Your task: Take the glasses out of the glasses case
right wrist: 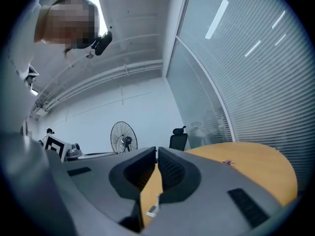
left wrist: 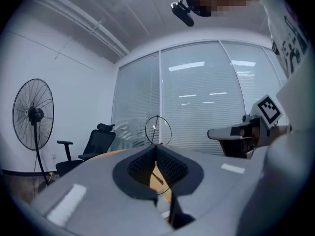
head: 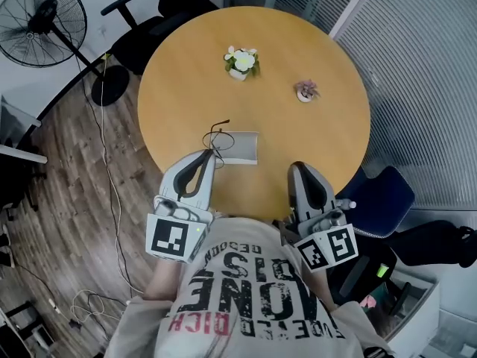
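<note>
Thin black wire-framed glasses (head: 216, 130) hang above the round wooden table (head: 313, 140), with my left gripper (head: 211, 154) shut on them. In the left gripper view one round lens (left wrist: 158, 130) stands up just beyond the closed jaws of the left gripper (left wrist: 157, 145), and a thin temple runs down between them. The pale grey glasses case (head: 240, 148) lies on the table just right of the left gripper's tip. My right gripper (head: 298, 167) hovers over the table's near edge, shut and holding nothing; its jaws (right wrist: 157, 150) meet with nothing between them.
A white pot of flowers (head: 240, 62) and a small pink plant (head: 305, 90) stand on the far half of the table. A floor fan (head: 41, 21) and a black office chair (head: 160, 21) are beyond the table at left; a blue chair (head: 384, 200) is at right.
</note>
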